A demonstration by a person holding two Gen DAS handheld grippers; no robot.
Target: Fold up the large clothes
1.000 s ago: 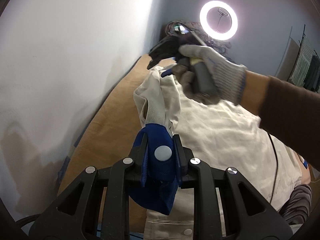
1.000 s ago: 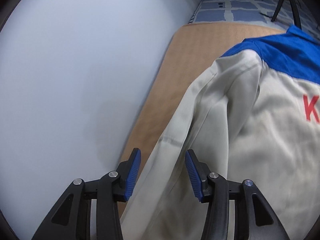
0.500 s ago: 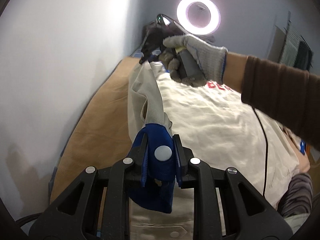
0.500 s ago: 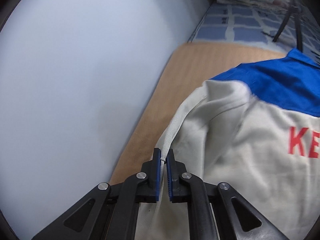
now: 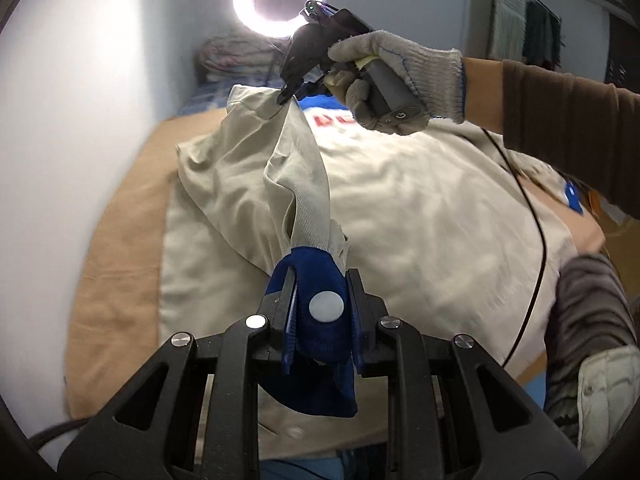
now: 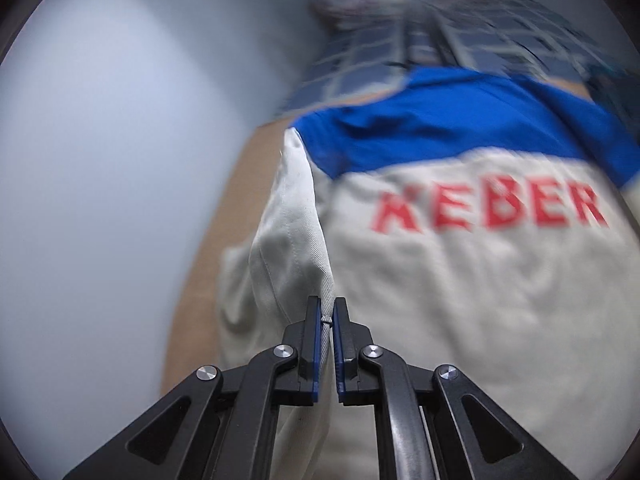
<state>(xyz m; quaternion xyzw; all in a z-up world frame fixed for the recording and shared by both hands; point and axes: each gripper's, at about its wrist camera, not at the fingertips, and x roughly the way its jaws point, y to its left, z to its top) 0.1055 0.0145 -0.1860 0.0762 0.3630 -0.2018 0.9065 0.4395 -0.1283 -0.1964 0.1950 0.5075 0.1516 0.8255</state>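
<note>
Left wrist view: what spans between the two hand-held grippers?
The jacket's beige sleeve, stretched from the blue cuff in the left hand-held gripper up to the right hand-held gripper, above the jacket body.

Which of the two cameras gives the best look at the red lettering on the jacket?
The right wrist view. There the red lettering runs almost whole across the back of the cream jacket, below its blue yoke, though blurred. In the left wrist view only a few letters peek out beside the gloved hand.

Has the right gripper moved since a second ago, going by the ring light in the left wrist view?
Yes. The right gripper, shut on the sleeve, now sits just below the ring light; earlier it was well left of it.
</note>
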